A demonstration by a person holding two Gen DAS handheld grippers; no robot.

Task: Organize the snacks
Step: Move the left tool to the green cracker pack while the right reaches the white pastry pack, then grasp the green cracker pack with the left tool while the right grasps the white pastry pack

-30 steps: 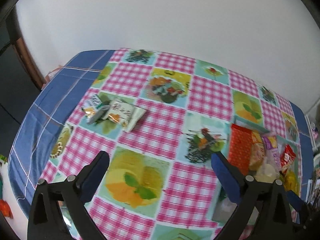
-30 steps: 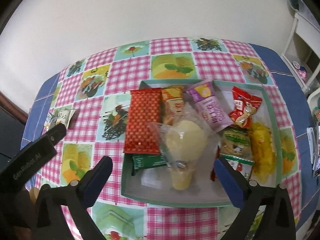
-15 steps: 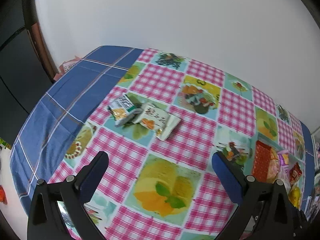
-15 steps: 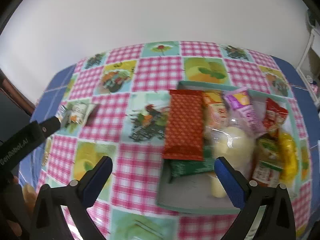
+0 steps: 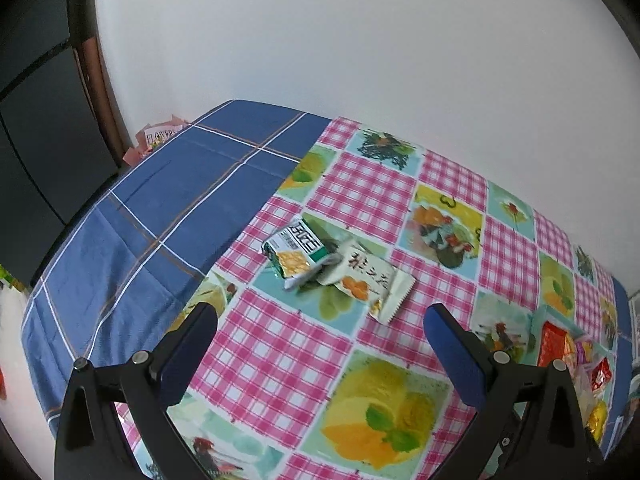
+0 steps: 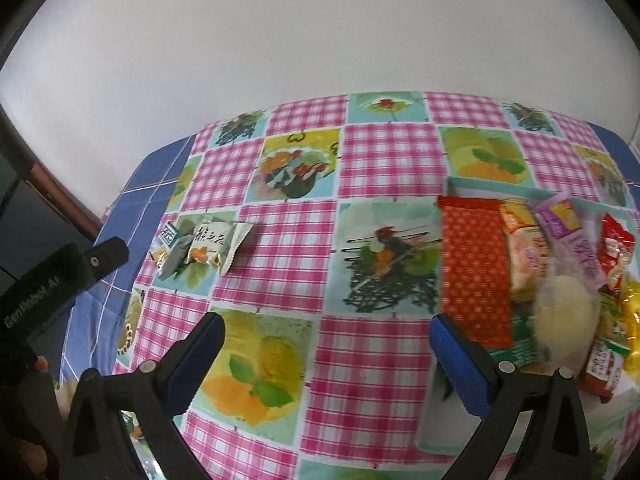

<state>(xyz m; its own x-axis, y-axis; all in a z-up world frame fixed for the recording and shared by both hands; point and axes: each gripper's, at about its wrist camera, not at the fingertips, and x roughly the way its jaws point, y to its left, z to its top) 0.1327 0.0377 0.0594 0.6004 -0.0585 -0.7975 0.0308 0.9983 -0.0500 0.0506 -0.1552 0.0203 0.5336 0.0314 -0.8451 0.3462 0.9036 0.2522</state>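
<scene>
Right wrist: tray [image 6: 464, 184] contents blurred

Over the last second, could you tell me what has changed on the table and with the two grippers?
Both grippers swung left: the tray has slid toward the right of each view, the two loose packets toward the middle. Left gripper and right gripper stayed open and empty; no snack moved.
</scene>
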